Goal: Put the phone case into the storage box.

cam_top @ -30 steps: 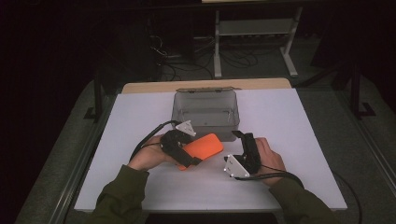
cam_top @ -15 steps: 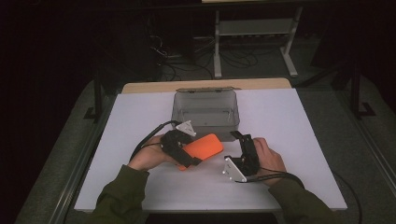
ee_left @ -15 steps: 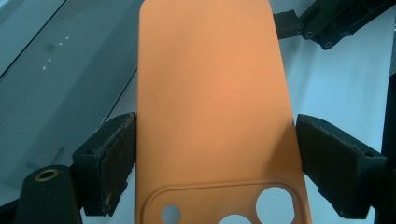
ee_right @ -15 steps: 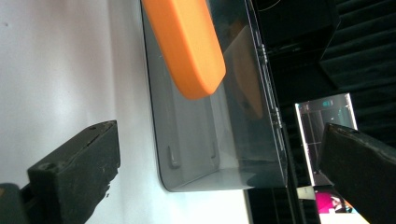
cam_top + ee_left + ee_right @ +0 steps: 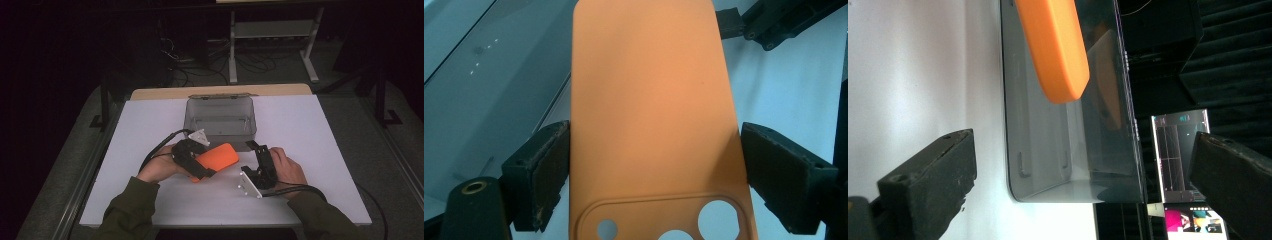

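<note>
Left gripper (image 5: 204,167) clamped on the orange phone case (image 5: 216,159), both pads pressed against its long edges, as seen close up in the left gripper view, where the case (image 5: 649,115) runs up between the jaws with its camera cut-outs at the bottom. Held above the white table (image 5: 320,130), just in front of the grey transparent box (image 5: 220,121), tilted with the free end pointing toward the right hand. Whether the case touches the box front, hard to tell from the high view; probably only near it.

Right gripper (image 5: 261,165) resting just right of the case, with jaws standing wide apart and nothing between them. In the right gripper view, case (image 5: 1055,47) and box (image 5: 1068,150) both ahead of the spread jaws, the rounded end of the case in front of the box wall.

Box open on top and standing in the middle of the table, behind both hands.
</note>
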A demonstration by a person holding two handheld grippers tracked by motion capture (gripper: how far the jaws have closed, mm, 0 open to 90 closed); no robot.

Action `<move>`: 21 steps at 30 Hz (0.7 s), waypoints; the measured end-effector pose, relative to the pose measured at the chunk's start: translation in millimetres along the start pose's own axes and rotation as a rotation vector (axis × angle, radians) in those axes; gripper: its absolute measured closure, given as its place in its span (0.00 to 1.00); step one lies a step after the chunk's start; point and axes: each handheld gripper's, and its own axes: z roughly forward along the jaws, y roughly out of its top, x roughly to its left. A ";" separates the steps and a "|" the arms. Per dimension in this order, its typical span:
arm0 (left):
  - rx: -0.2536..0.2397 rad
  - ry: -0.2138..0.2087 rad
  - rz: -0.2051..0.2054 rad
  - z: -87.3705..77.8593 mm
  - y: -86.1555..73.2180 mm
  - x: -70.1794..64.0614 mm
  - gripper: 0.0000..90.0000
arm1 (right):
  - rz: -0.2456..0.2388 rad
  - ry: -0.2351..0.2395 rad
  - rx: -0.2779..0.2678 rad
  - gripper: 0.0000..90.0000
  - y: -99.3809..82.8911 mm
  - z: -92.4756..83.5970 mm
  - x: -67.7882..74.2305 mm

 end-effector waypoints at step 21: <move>0.007 0.003 -0.013 1.1 0.4 0.2 0.17 | -0.026 -0.010 -0.012 0.00 11.8 2.0 2.9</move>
